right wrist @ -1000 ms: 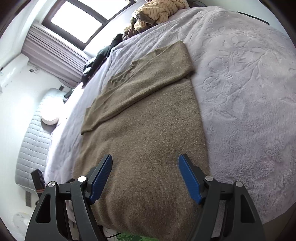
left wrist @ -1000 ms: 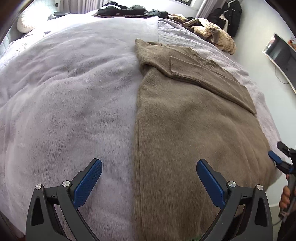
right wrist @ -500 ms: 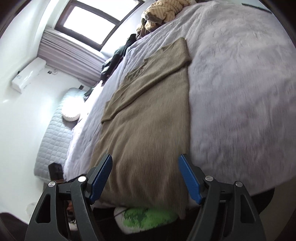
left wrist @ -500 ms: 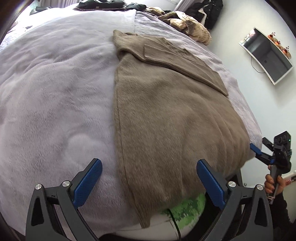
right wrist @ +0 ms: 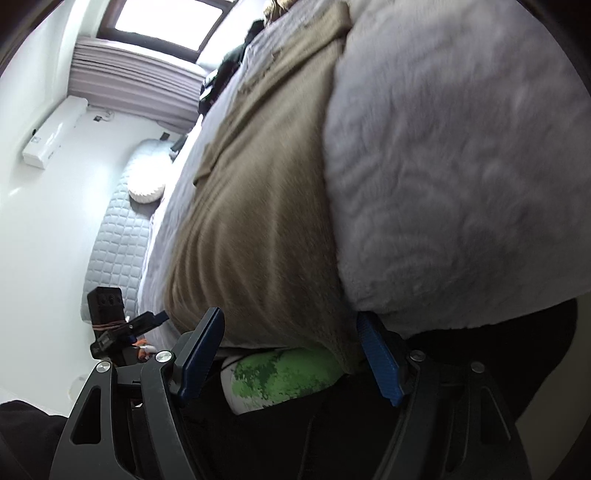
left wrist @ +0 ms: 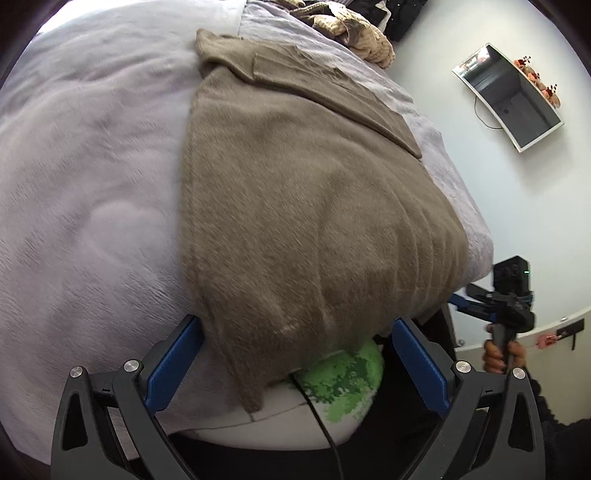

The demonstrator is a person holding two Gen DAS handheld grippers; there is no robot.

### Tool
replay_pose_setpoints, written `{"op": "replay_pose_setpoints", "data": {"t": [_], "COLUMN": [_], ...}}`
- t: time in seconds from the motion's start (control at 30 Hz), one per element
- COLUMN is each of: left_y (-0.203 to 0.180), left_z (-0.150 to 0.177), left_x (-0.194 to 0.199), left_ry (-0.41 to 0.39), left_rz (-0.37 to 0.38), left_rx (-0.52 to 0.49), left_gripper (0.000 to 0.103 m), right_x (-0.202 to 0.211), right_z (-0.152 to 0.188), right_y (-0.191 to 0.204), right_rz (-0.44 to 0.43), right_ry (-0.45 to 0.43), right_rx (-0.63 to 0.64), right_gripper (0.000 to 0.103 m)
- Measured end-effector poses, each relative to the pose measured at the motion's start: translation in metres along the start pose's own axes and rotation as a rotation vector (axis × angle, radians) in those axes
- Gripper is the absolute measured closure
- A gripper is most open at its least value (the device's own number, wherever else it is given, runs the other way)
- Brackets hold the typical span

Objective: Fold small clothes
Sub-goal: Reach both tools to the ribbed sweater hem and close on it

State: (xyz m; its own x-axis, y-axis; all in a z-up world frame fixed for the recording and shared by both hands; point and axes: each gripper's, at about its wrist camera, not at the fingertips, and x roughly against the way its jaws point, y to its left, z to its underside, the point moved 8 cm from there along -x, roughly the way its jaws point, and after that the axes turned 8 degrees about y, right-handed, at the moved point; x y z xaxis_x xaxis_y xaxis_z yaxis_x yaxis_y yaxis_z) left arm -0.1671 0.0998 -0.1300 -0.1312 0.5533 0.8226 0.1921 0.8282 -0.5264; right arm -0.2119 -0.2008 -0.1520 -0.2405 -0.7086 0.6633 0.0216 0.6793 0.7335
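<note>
A brown sweater [left wrist: 303,206] lies flat on a bed covered by a pale lilac blanket [left wrist: 88,177]. Its sleeve is folded across the upper part, and its lower hem hangs over the near edge of the bed. Under that hem a white cloth with a green print [left wrist: 343,384] shows, with a thin black cable running across it.

The left claw [left wrist: 297,363] sits at the near edge of the bed with its jaws wide apart and nothing pinched. Its left blue pad lies just beside the sweater's left edge, over the blanket; its right pad stands off the bed's edge, below the right part of the hem. The hanging corner of the sweater falls between the two pads without being clamped.

The right claw [right wrist: 291,356] is also spread wide and grips nothing. It points at the bed's edge from low down, with the sweater's hem [right wrist: 258,258] drooping between its pads. Its right pad sits just under the edge of the blanket [right wrist: 461,166], close to the hem's corner; whether it touches the fabric cannot be told.

In the left view, the right claw appears at the far right, held by a hand [left wrist: 500,356]. At the far end of the bed lies a heap of tan and dark clothes [left wrist: 354,26]. A screen [left wrist: 513,96] hangs on the white wall. The right view shows a window [right wrist: 166,18] with a grey curtain, a wall air conditioner [right wrist: 55,133] and a quilted headboard [right wrist: 118,236].
</note>
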Motion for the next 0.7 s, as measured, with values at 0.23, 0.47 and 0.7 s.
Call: {"op": "replay_pose_setpoints", "data": {"t": [0.23, 0.47, 0.7], "left_y": [-0.006, -0.008, -0.019], "left_z": [0.007, 0.01, 0.016], "left_x": [-0.013, -0.005, -0.003], "left_ry": [0.008, -0.015, -0.016], "left_rz": [0.032, 0.12, 0.165], "left_rx": [0.023, 0.038, 0.012], "left_gripper": [0.001, 0.001, 0.001], "right_x": [-0.019, -0.022, -0.03], "right_z": [0.003, 0.007, 0.011], "right_y": [0.034, 0.035, 0.013], "right_rz": [-0.133, -0.197, -0.235], "right_ry": [0.058, 0.062, 0.059], "right_rx": [0.099, 0.078, -0.029], "right_gripper": [0.024, 0.024, 0.024]}}
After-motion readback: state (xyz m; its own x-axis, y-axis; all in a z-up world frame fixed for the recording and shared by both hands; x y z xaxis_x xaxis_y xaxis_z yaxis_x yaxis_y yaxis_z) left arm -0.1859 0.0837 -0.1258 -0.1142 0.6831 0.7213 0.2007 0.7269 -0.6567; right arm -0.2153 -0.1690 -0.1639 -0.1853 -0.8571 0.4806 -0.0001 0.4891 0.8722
